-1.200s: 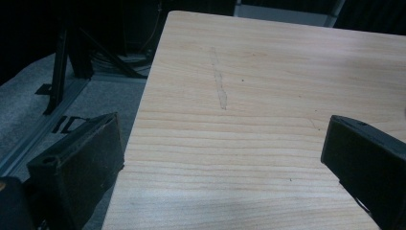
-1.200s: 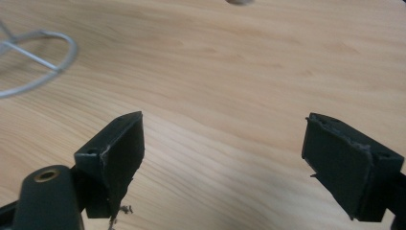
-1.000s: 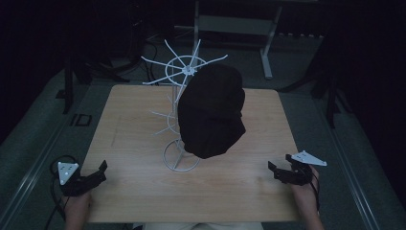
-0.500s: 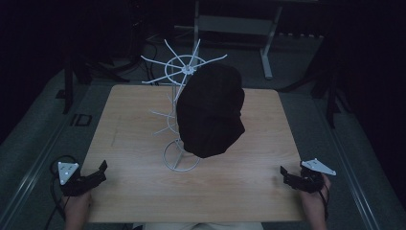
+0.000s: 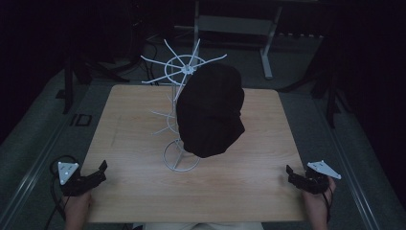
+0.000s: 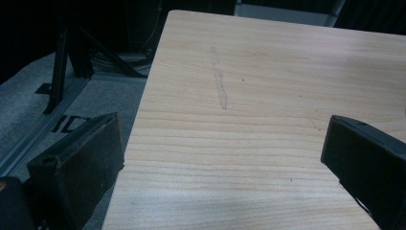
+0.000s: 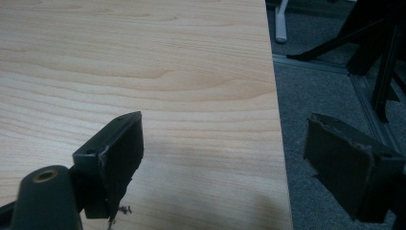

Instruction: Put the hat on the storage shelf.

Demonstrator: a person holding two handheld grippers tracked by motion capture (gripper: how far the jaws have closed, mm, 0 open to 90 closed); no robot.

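Cloth (image 5: 210,112), black, hung draped over the white wire rack (image 5: 181,96) at the table's (image 5: 268,120) centre. The left gripper (image 5: 98,171) sat at seven o'clock, the right gripper (image 5: 293,175) at five o'clock, both with jaws spread and empty.

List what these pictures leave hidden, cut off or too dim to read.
- High view: the black cloth item is too dark to identify; it hides part of the white wire rack.
- High view: the room beyond the table is in darkness.
- Left gripper view: the right-hand finger is cut off by the frame edge.
- Right gripper view: the rack lies outside the frame.
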